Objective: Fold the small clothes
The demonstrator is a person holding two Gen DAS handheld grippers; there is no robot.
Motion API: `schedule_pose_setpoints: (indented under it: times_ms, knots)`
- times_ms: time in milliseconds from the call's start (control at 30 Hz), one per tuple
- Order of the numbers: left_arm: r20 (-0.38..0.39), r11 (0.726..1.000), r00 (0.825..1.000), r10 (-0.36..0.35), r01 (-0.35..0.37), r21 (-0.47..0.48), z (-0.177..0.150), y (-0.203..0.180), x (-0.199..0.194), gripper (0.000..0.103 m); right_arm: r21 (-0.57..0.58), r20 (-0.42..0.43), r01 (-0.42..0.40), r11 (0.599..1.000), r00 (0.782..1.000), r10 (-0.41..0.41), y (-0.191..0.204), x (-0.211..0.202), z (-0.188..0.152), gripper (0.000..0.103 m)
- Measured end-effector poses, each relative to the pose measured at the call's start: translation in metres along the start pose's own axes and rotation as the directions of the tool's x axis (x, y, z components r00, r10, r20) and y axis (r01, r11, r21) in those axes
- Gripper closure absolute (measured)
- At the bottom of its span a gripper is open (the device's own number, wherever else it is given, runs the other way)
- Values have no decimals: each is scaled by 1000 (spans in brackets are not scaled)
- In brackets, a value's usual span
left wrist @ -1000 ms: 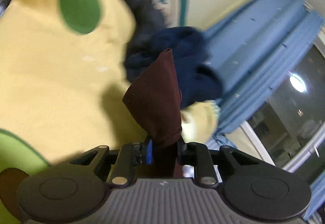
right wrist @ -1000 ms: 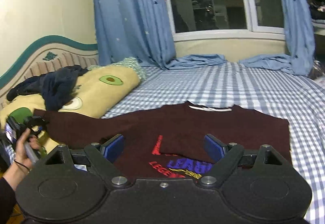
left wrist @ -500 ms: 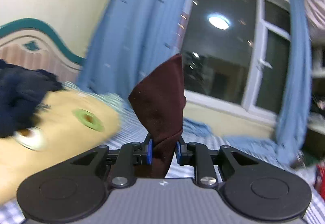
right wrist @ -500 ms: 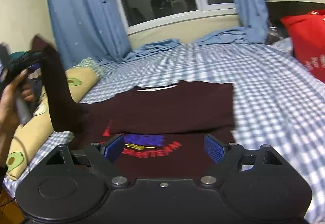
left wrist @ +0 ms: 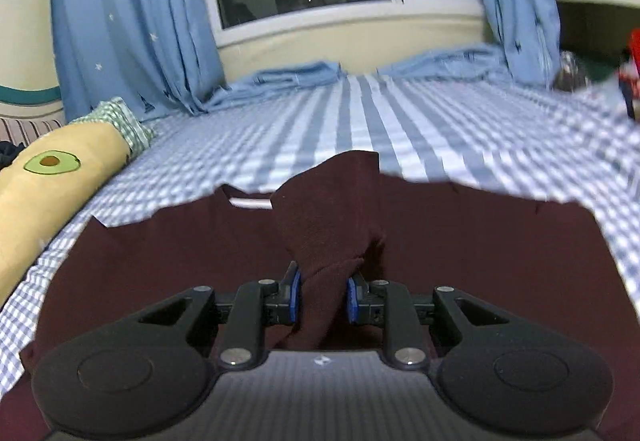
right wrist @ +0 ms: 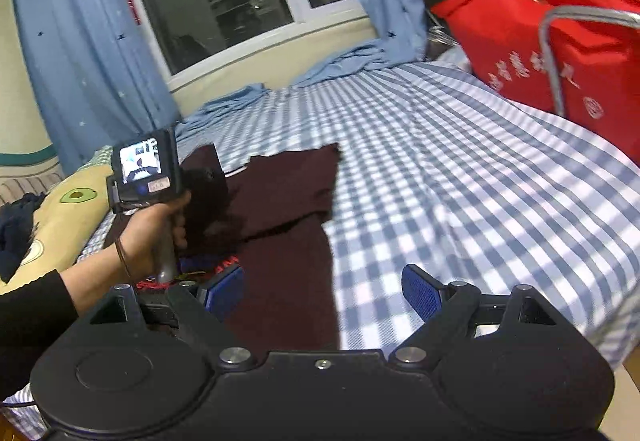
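Note:
A maroon T-shirt (left wrist: 160, 261) lies flat on the blue checked bed sheet (left wrist: 440, 129), its white-lined collar pointing at the window. My left gripper (left wrist: 323, 297) hovers over the shirt's middle. A bunched maroon sleeve (left wrist: 332, 209) stands up between its blue pads, and the jaws are opening. In the right wrist view a person's hand (right wrist: 152, 229) holds that gripper above the shirt (right wrist: 288, 185), whose right side is folded inward. My right gripper (right wrist: 320, 281) stands open with nothing between its pads, above the shirt's lower right edge and the sheet (right wrist: 460, 201).
A yellow avocado-print pillow (left wrist: 52, 177) runs along the bed's left side, with dark clothes (right wrist: 16, 237) on it. A red bag (right wrist: 540, 53) behind a grey metal tube stands at the right. Blue curtains (left wrist: 132, 21) hang by the window and spill onto the bed's far end.
My left gripper swung from over the pillow to above the shirt's middle, carrying the sleeve along. The right gripper turned rightward, so the red bag has come into view.

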State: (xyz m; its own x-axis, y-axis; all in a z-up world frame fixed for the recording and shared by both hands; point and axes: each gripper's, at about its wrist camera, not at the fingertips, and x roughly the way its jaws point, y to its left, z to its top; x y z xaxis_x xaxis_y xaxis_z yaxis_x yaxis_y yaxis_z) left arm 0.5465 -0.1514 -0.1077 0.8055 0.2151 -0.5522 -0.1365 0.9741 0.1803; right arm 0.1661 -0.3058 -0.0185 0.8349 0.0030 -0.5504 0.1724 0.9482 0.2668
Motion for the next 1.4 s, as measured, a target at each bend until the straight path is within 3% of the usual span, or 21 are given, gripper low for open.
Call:
schedule_pose_setpoints:
  times_ms: [33,100,133,267,333,367,433,500,633,767,900,967,1067,1133,1167,1200,1300,1400]
  knots:
    - [-12,1000,1000,-3,3,15,-2,-4,3,70,7,-5,1,1000,1000,-1,-4,0,-2,16]
    - [-49,995,996,-76,79,53,-5,-8,7,25,18,-11,1,1000,1000,-1,-7,2,-2,16]
    - [-55,989,991,-122,126,77,-5,-8,12,20,20,-11,0,1000,1000,1,-8,2,-3,16]
    - [14,951,964,-265,259,169,-16,-3,-22,20,28,-18,-26,999,999,26,-5,8,-1,15]
    - [72,929,935,-346,331,168,-24,19,-52,13,42,-22,-61,997,998,62,-2,14,6,15]
    - [87,922,926,-368,351,161,-28,33,-66,8,49,-19,-83,995,996,84,-1,18,12,15]
    - [111,914,912,-394,375,158,-37,61,-91,6,63,-8,-152,986,988,153,3,29,27,14]
    - [113,915,915,-387,367,165,-47,89,-107,5,78,-31,-241,967,969,244,10,56,46,12]
    - [147,954,952,-268,242,177,-65,149,-125,4,108,-132,-389,915,907,401,41,141,71,17]
    - [161,977,976,-145,116,177,-80,199,-130,3,162,-242,-382,910,879,412,72,241,78,30]
    - [164,991,981,-100,84,101,-97,245,-132,3,209,-311,-269,940,893,325,82,302,73,39]
    - [171,992,979,-109,97,77,-105,259,-132,3,238,-332,-244,940,889,314,82,317,66,42]
    - [186,991,975,-122,108,83,-115,269,-130,1,329,-286,-259,908,889,357,80,331,55,42]
    - [173,988,977,-122,103,112,-117,268,-122,1,345,-254,-262,901,898,359,83,337,53,54]
    - [164,988,980,-113,92,126,-117,268,-117,1,329,-249,-263,907,902,352,88,339,54,61]
    - [158,987,982,-104,83,137,-117,267,-113,1,302,-246,-262,916,907,341,94,339,57,78]
    - [150,982,987,-59,30,187,-118,261,-91,1,201,-192,-280,939,928,318,114,328,71,86]
    - [145,965,989,-16,-23,262,-117,250,-66,2,172,-88,-362,916,921,380,134,304,94,87]
